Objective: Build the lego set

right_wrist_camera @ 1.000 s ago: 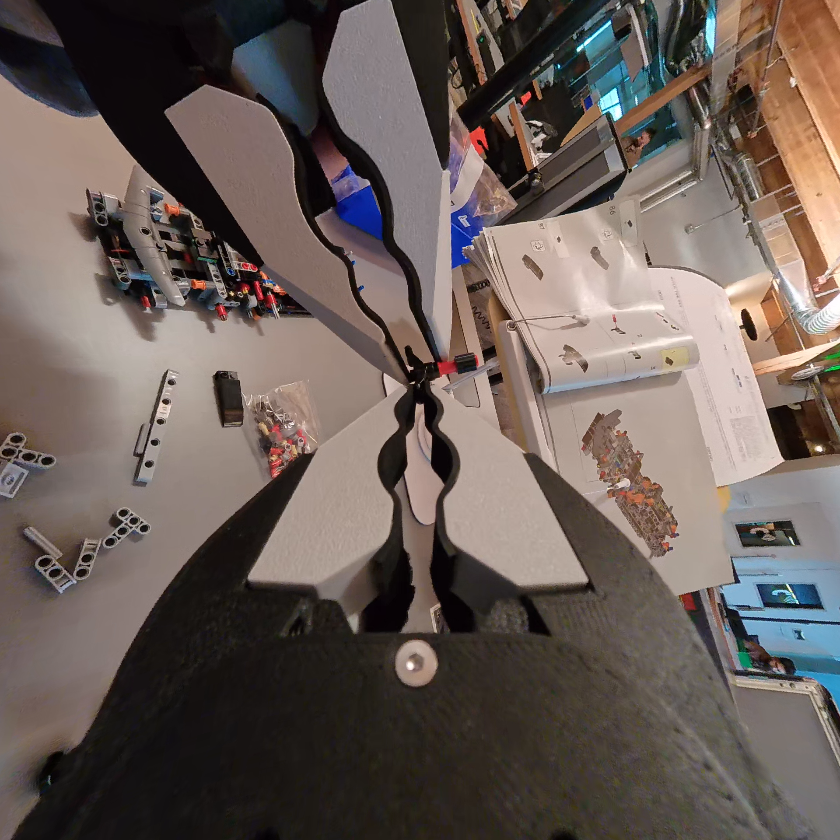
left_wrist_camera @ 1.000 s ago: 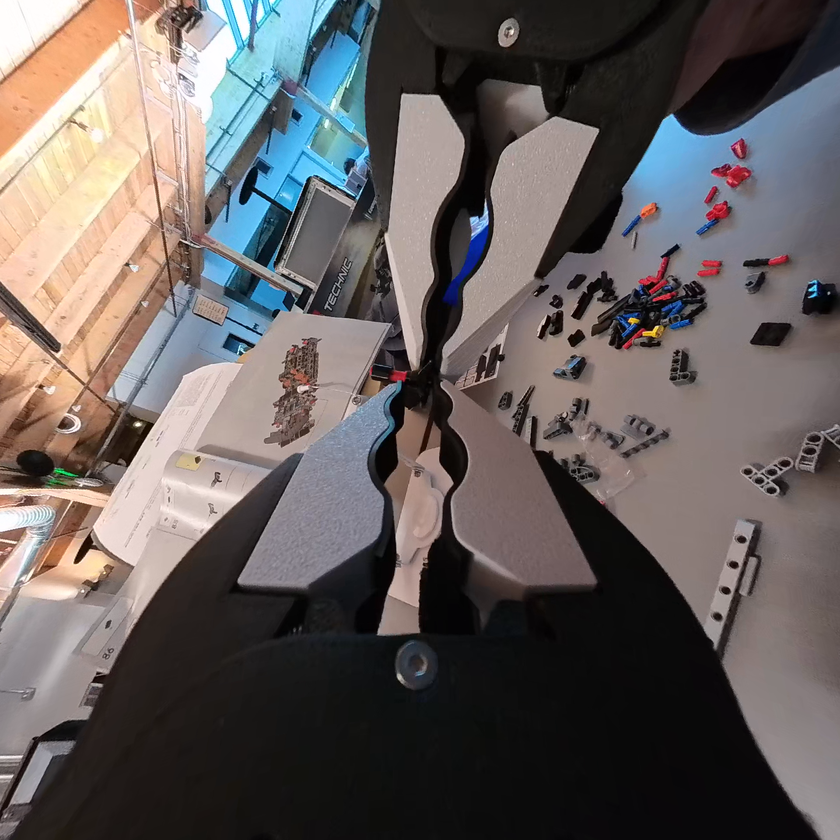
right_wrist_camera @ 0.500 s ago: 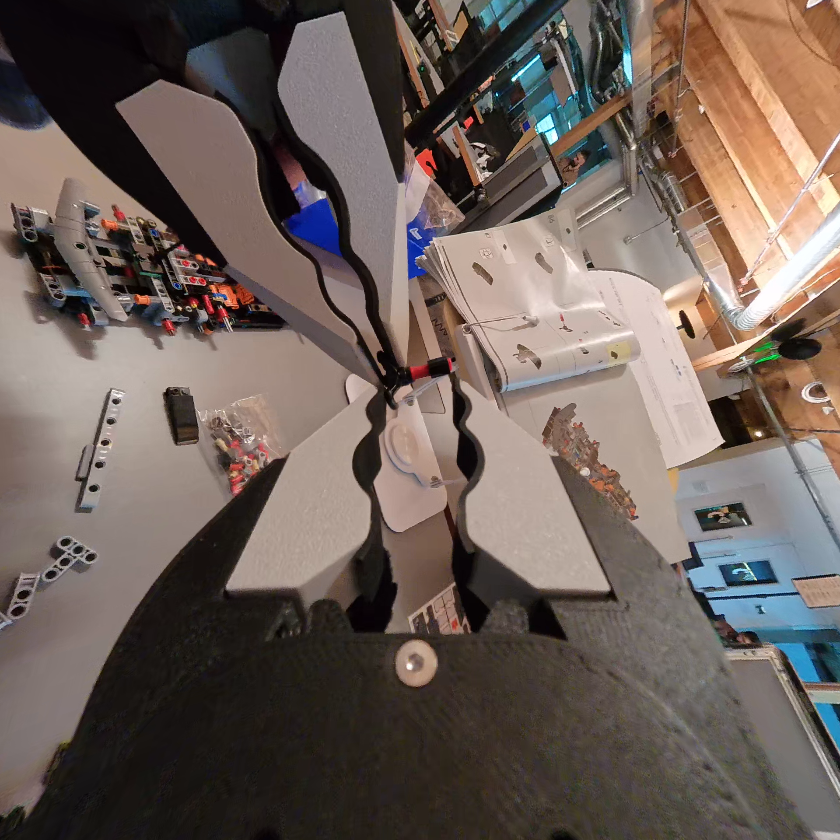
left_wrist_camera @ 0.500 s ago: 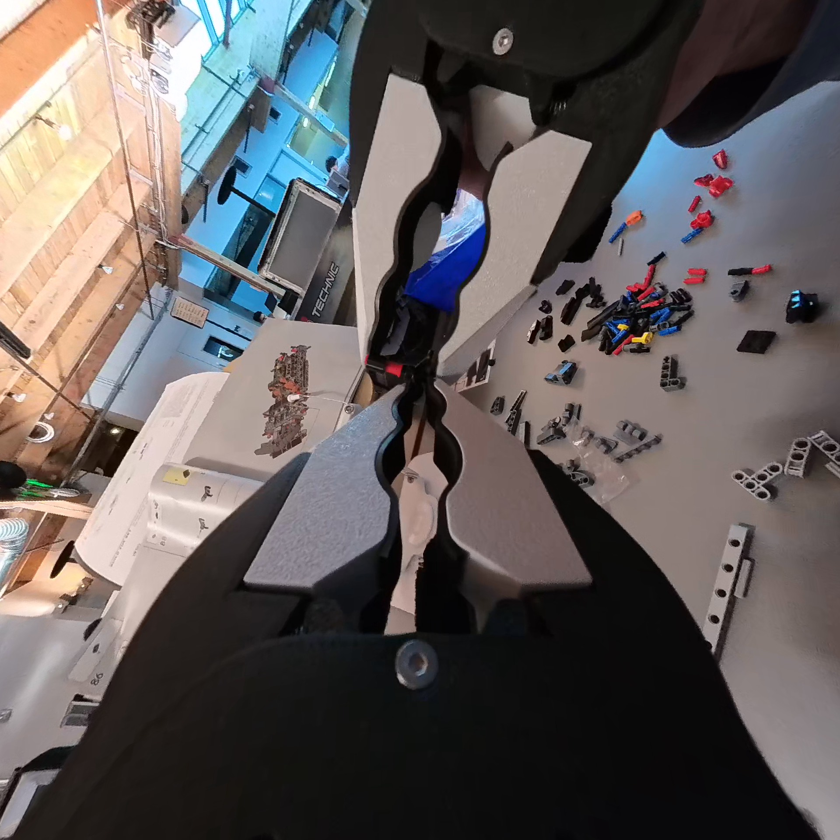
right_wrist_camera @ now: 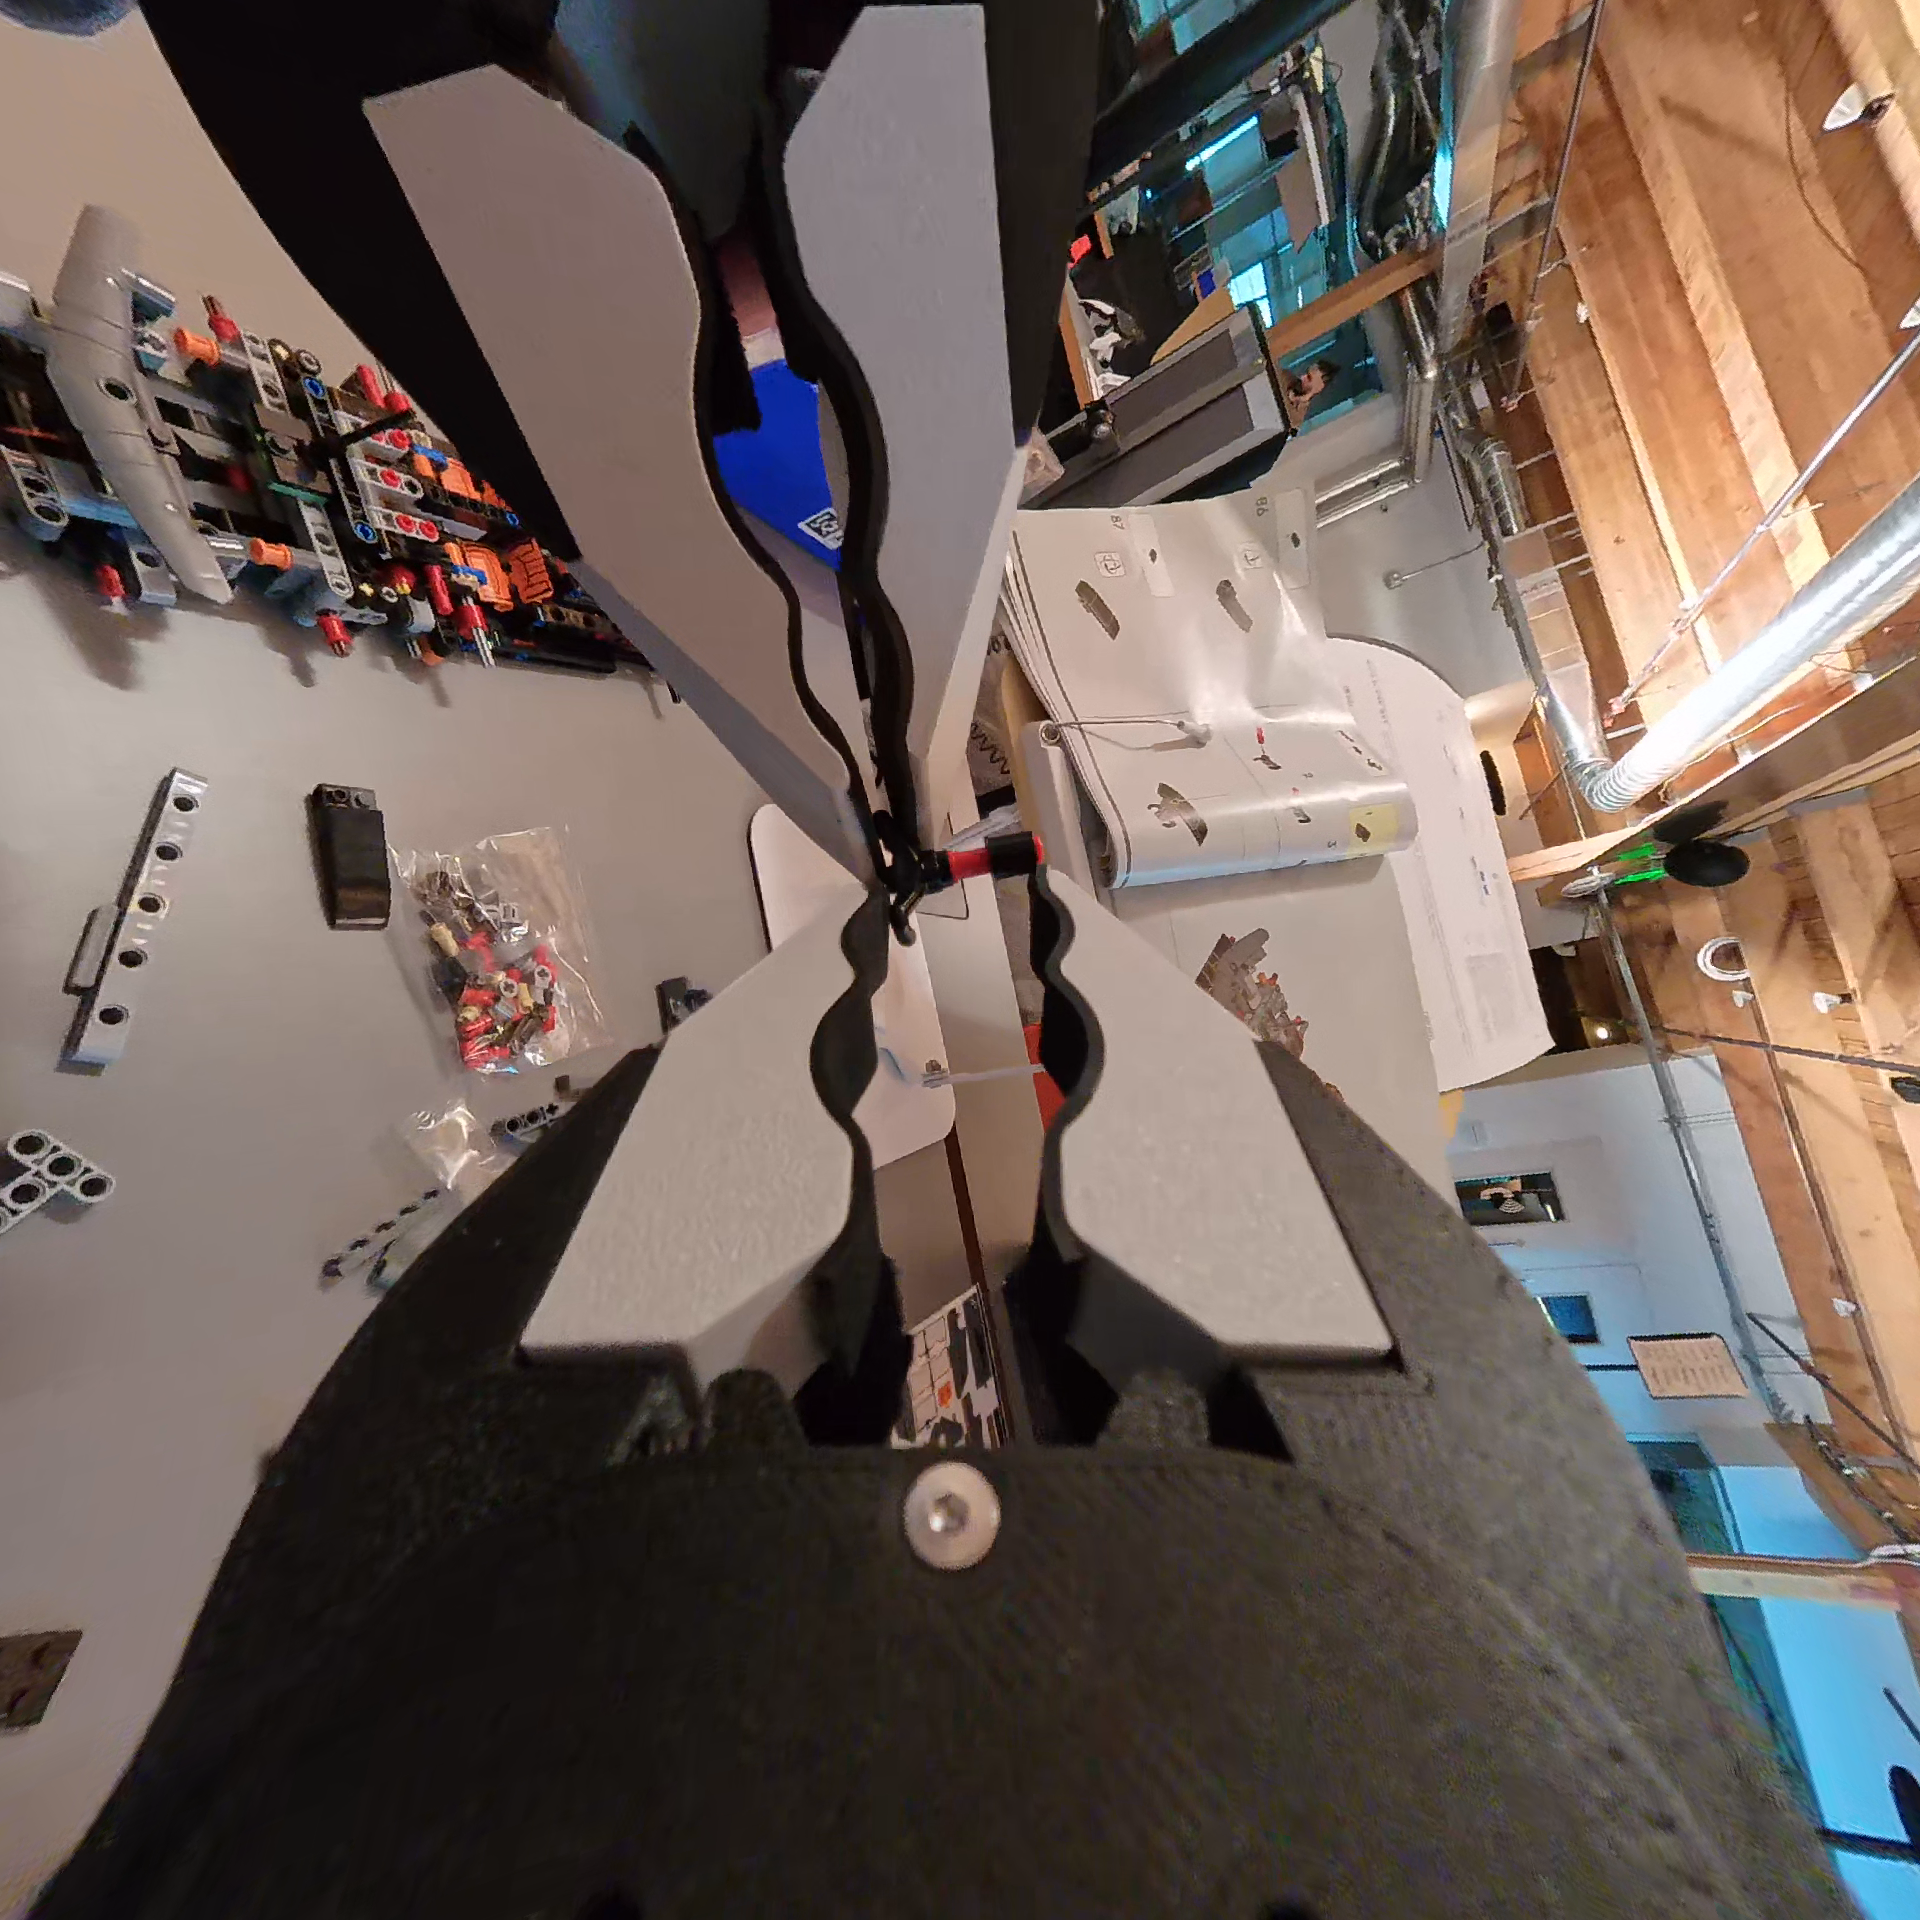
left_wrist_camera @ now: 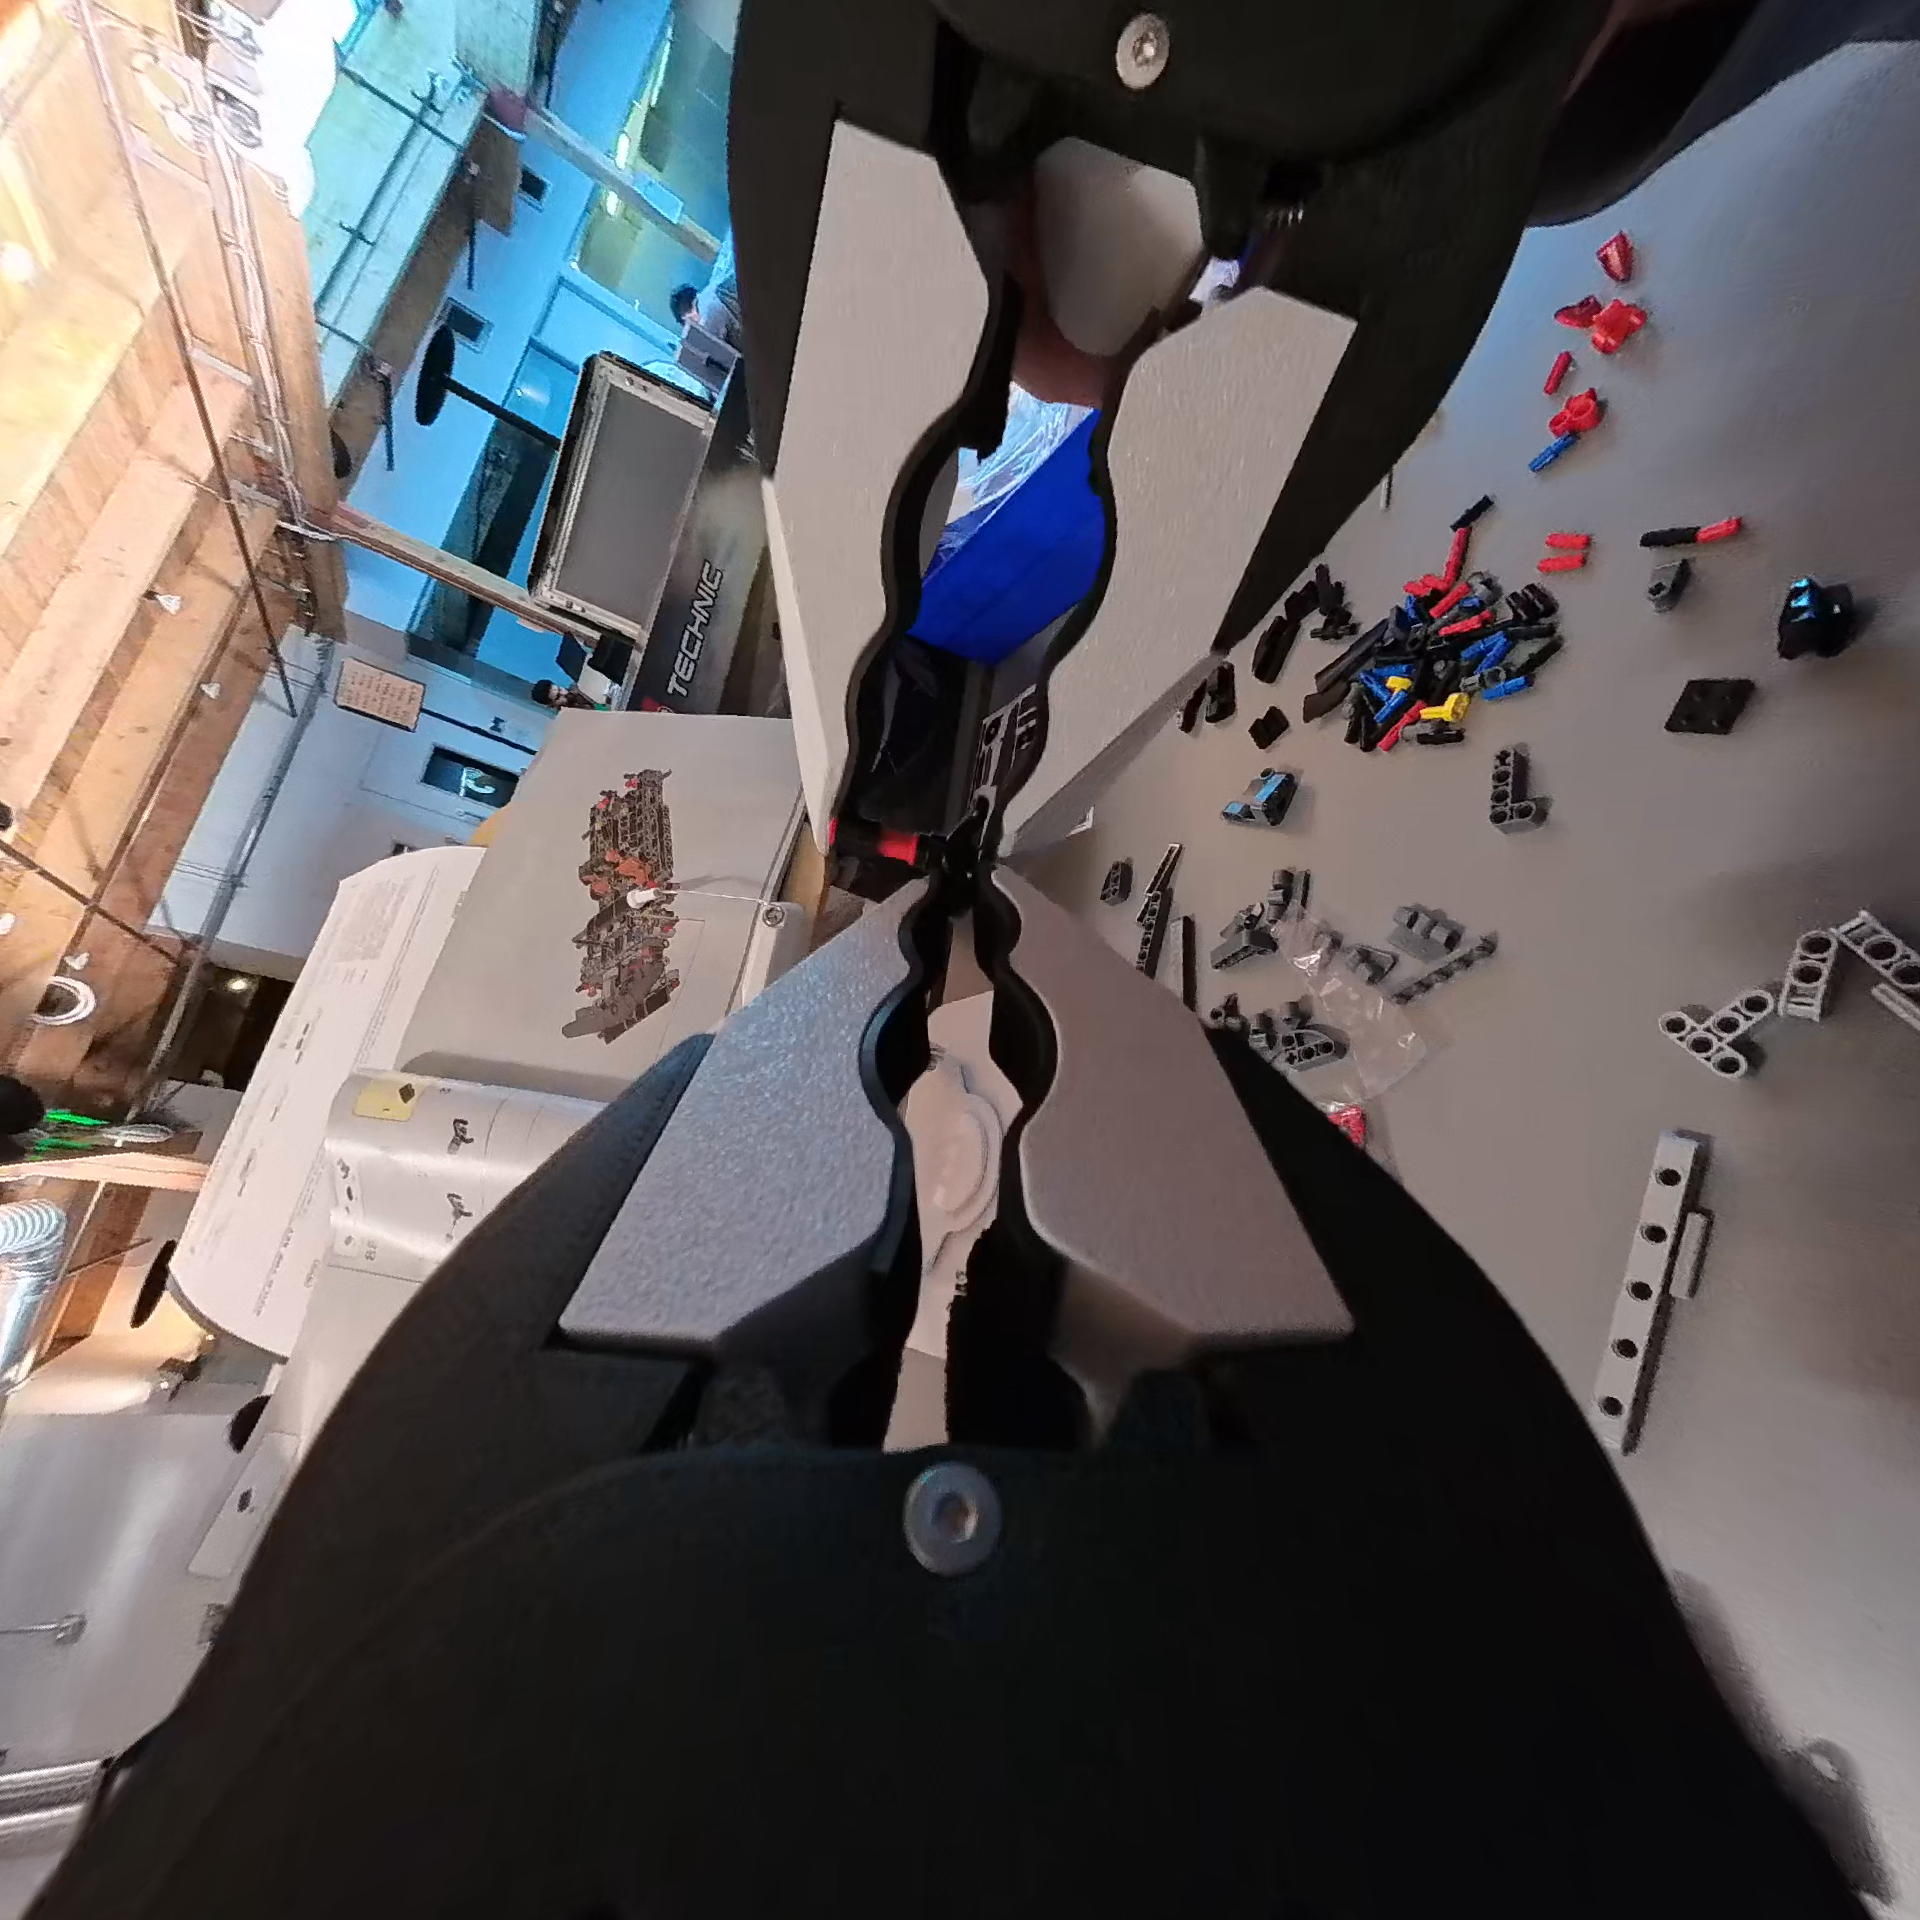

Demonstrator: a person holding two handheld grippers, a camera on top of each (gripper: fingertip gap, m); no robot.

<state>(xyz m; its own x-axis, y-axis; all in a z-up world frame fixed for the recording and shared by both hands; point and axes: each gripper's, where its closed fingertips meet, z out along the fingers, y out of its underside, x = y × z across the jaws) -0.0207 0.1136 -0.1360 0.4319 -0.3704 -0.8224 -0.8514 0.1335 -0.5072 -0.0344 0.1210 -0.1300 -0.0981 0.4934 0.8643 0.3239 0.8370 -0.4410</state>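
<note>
My left gripper [left_wrist_camera: 961,888] is shut on a small black lego connector with a red pin [left_wrist_camera: 894,847] and holds it up above the grey table [left_wrist_camera: 1714,873]. My right gripper [right_wrist_camera: 961,894] faces it tip to tip and is open, its jaws on either side of the red pin [right_wrist_camera: 966,860] with a clear gap. The right gripper also shows from the top of the left wrist view [left_wrist_camera: 925,821], and the left gripper from the top of the right wrist view [right_wrist_camera: 899,831]. A partly built model [right_wrist_camera: 312,499] lies on the table at the left.
An open instruction booklet [right_wrist_camera: 1195,727] stands behind the grippers. A pile of small loose pieces [left_wrist_camera: 1434,665], grey beams [left_wrist_camera: 1652,1288] and angled grey pieces [left_wrist_camera: 1714,1029] lie on the table. A clear bag of small parts [right_wrist_camera: 499,966] and a black block [right_wrist_camera: 351,852] lie near the model. My two grippers' fingertips are within a few centimetres of each other. From either gripper's tips it is about 25 cm to the partly built model [right_wrist_camera: 312,499].
Both grippers were shut on the small piece a second ago. My right gripper has since opened and let go, and the left one still holds the piece.
</note>
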